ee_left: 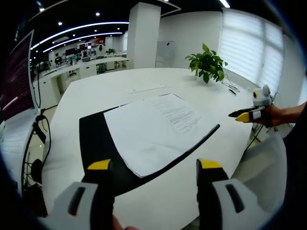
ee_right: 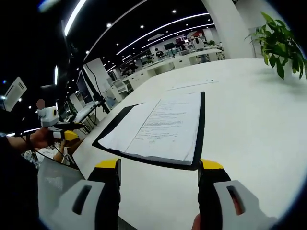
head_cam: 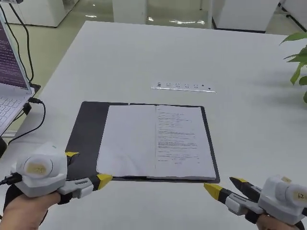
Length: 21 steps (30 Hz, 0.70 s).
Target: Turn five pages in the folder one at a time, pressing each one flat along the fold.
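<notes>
The folder (head_cam: 88,136) lies open and flat on the white table (head_cam: 240,72), with its blank left page (head_cam: 127,141) and printed right page (head_cam: 180,139) just ahead of both tools. The left gripper (head_cam: 88,166) sits at the folder's near left corner and the right gripper (head_cam: 224,185) just off its near right corner, each with jaws spread wide and nothing between them. The page's print is too small to read; a sticker (head_cam: 300,195) on the right gripper reads "62".
</notes>
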Tool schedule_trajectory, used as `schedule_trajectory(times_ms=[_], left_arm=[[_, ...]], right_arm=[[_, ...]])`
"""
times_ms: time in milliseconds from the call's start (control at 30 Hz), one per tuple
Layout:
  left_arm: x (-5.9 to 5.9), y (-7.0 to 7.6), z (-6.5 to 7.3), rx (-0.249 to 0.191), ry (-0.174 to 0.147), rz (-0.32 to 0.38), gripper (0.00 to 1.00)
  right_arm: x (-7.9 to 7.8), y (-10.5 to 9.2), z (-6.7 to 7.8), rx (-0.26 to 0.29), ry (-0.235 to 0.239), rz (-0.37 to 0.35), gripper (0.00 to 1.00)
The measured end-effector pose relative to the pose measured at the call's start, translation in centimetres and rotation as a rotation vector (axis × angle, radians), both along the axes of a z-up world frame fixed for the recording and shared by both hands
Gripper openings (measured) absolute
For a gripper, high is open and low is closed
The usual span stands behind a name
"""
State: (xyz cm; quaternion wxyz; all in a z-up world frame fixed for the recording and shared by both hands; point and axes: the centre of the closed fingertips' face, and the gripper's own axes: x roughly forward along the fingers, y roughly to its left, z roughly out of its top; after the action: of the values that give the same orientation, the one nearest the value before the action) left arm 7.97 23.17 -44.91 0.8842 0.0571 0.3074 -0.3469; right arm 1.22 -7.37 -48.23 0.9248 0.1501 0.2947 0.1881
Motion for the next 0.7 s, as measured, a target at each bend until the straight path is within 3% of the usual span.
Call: schedule_trajectory(times_ms=[200, 600, 700], left_arm=[[0.3, -1.2, -0.1, -0.004, 0.002, -0.019, 0.70], [0.1, -6.2, -0.8, -0.010, 0.019, -0.124, 0.69], [-0.5, -7.8, -1.2, -0.031, 0.046, -0.153, 0.68]], right_arm=[[-0.4, -0.3, -0.2, -0.008, 0.008, -0.003, 0.63], [-1.1, -0.4, -0.9, -0.011, 0.030, 0.005, 0.65], [-1.3, -0.3, -1.1, -0.010, 0.038, 0.006, 0.65]])
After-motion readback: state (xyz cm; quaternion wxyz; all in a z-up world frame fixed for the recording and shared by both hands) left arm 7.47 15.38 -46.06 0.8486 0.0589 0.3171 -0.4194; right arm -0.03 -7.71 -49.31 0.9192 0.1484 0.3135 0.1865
